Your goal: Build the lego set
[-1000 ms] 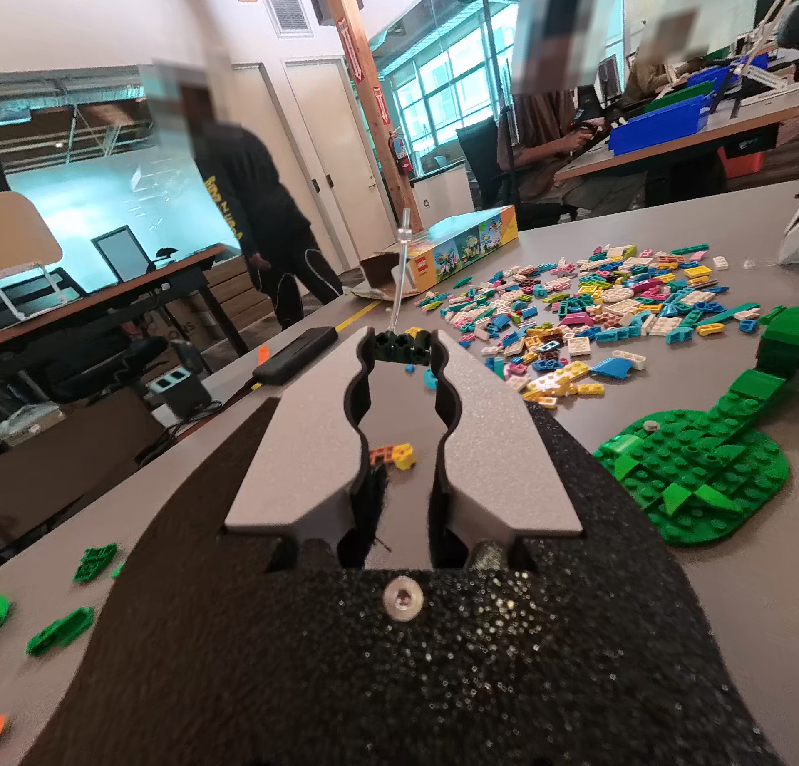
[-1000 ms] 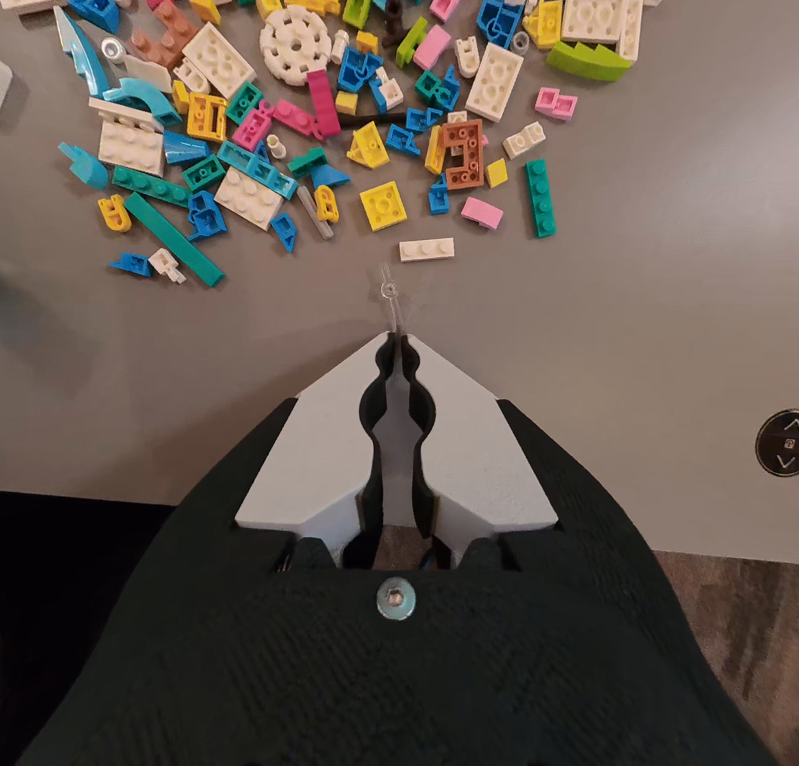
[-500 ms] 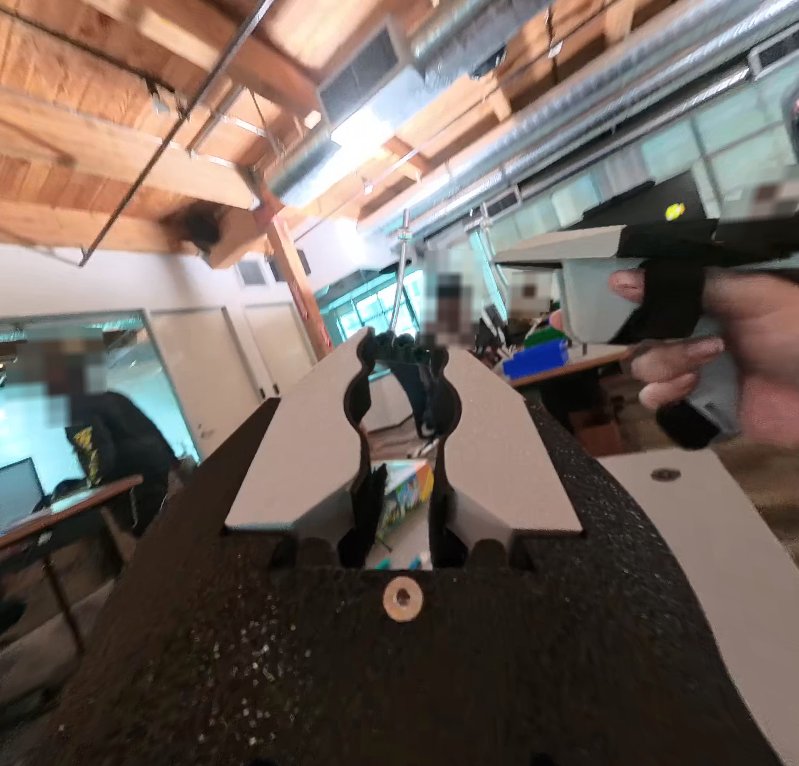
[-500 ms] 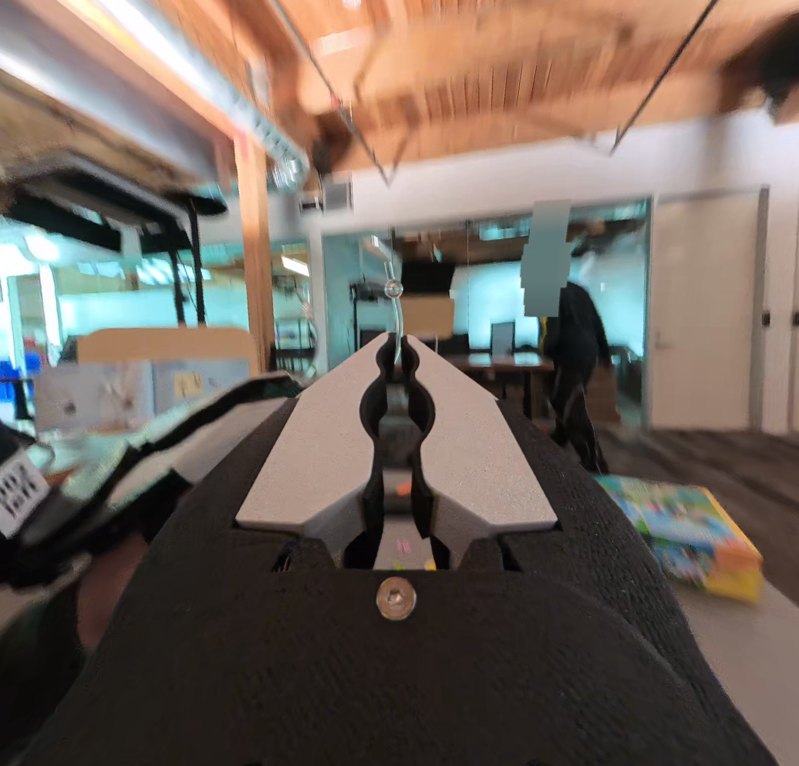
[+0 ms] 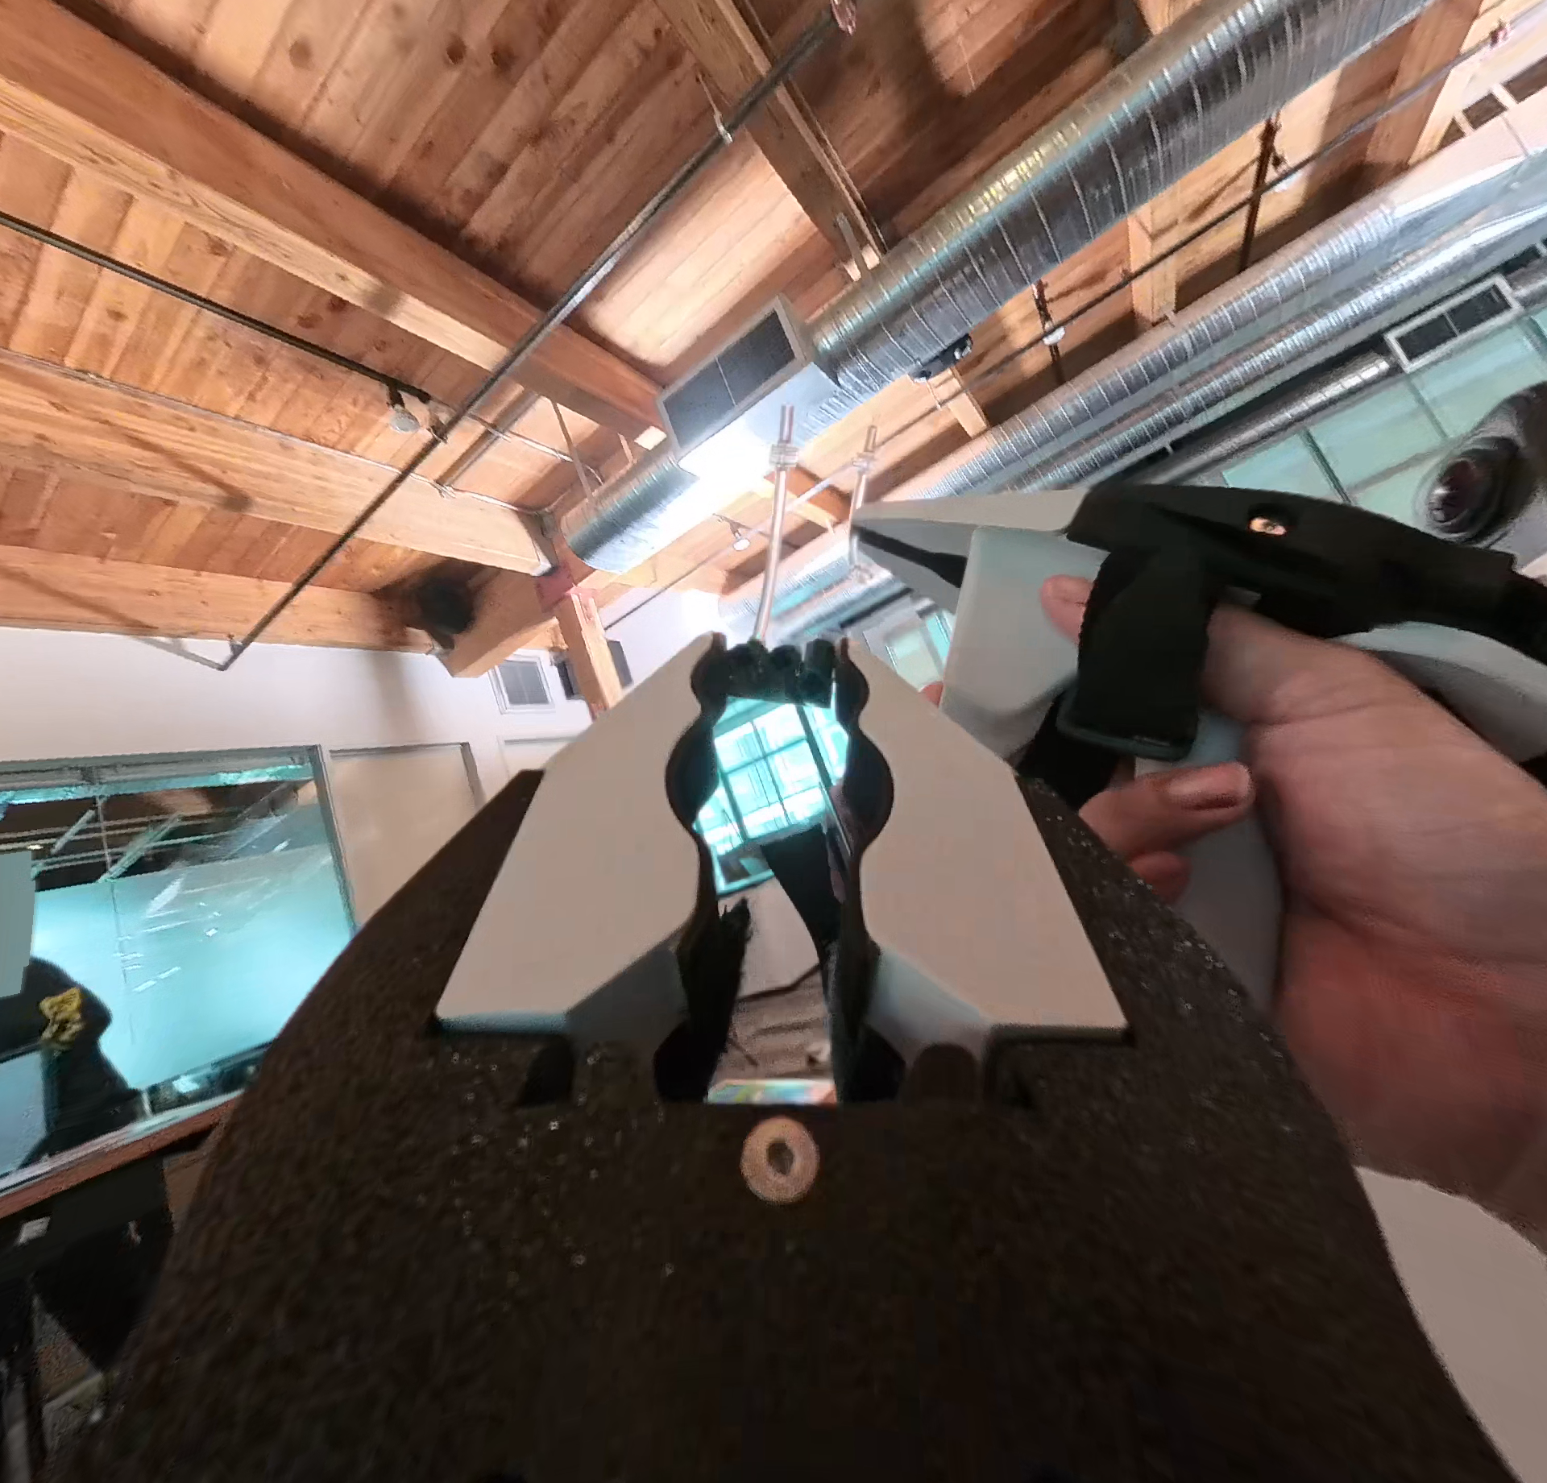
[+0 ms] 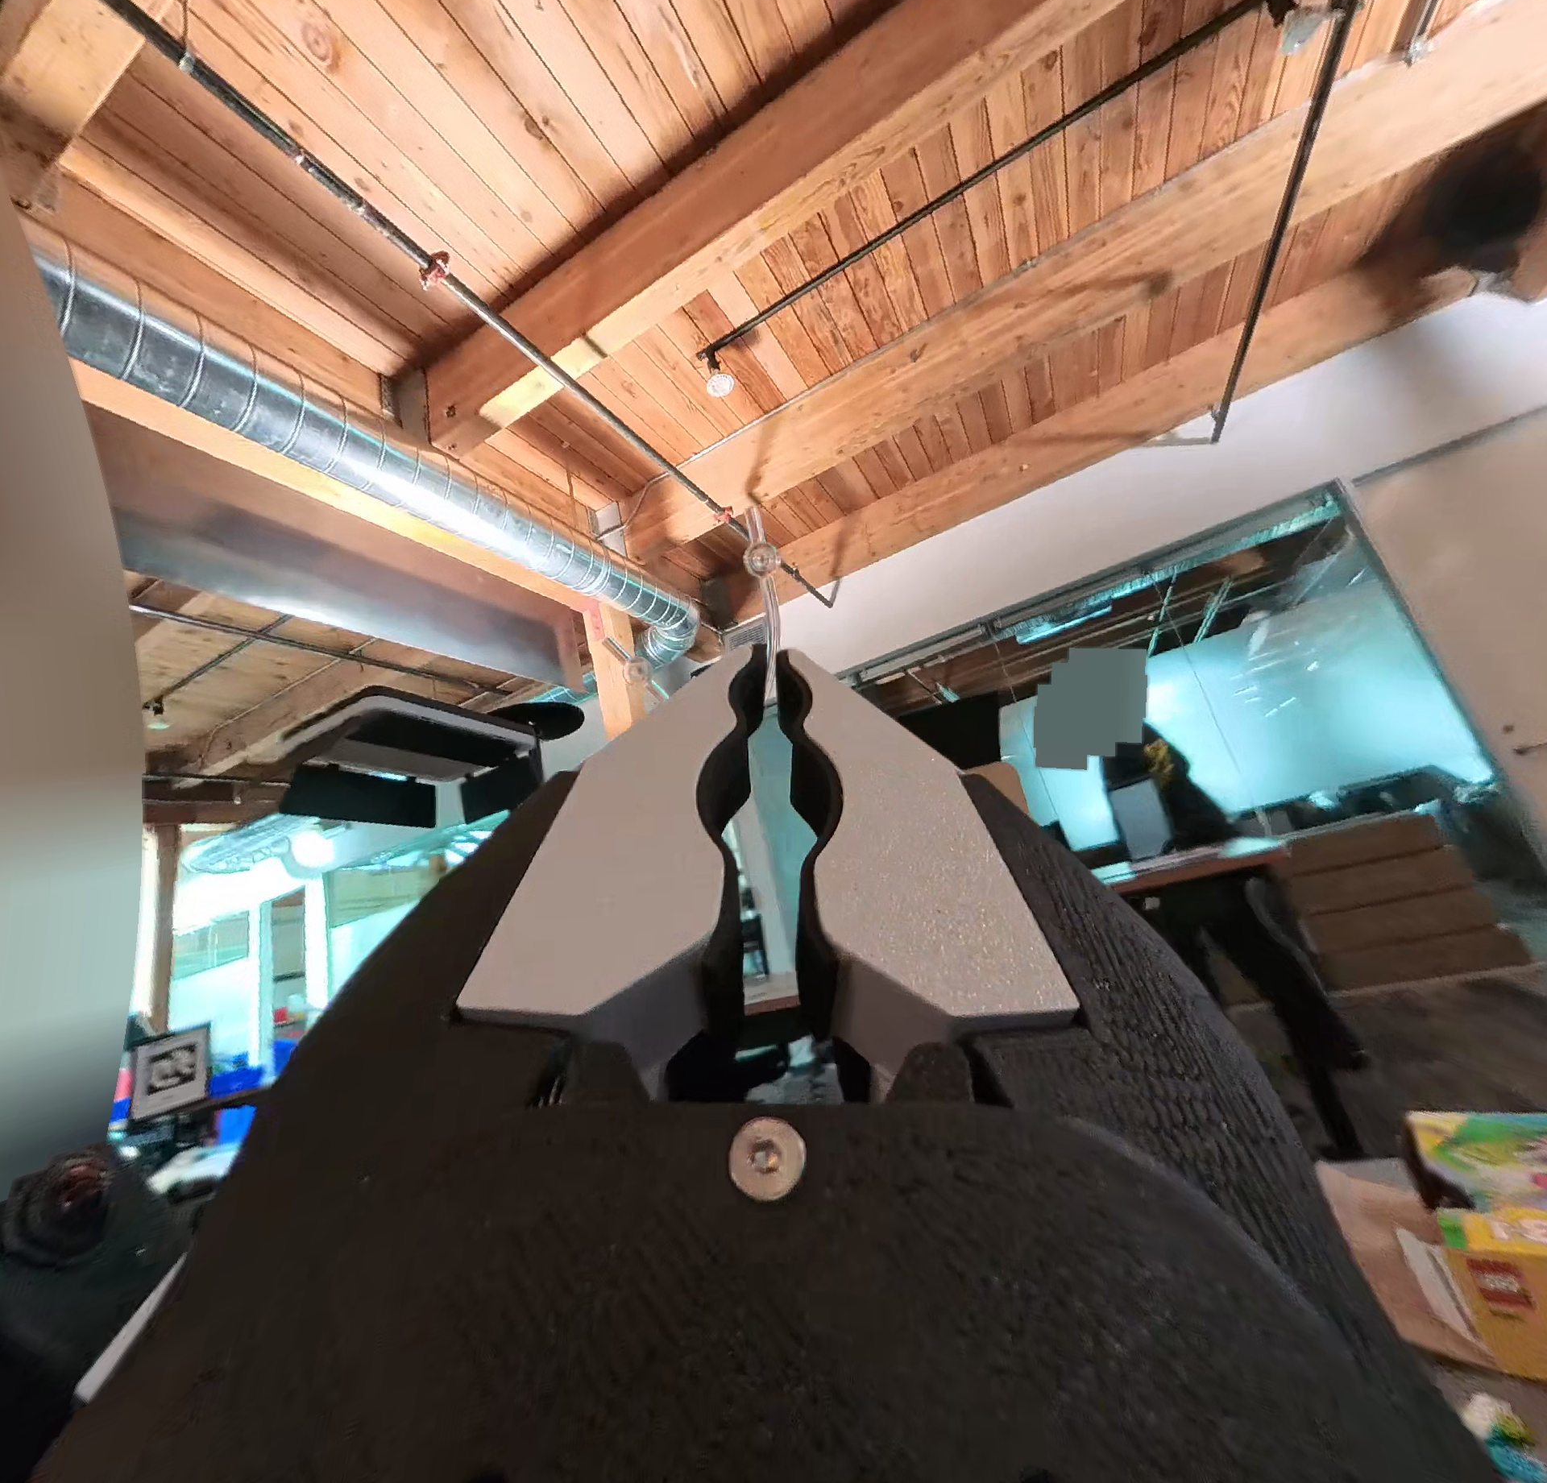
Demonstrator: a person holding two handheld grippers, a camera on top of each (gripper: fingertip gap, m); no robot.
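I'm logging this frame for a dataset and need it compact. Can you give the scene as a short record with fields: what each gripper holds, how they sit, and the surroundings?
left gripper: shut on dark green piece with a clear rod standing up from it
right gripper: shut on second clear rod
pose: both tilted up toward the wooden ceiling
relation: right gripper's tip beside the left one's rod
background: set box, lower right

Left hand-held gripper (image 5: 768,663): matt grey fingers (image 5: 586,849), grainy black body, clamped on dark piece (image 5: 766,669) bearing clear glossy rod (image 5: 774,556). Right hand-held gripper (image 6: 768,666): same matt grey, rough black, pinching clear plastic rod (image 6: 763,597). Ceiling planks (image 6: 753,146) at 12 o'clock: bare wood. Duct (image 6: 335,438): ribbed shiny metal.
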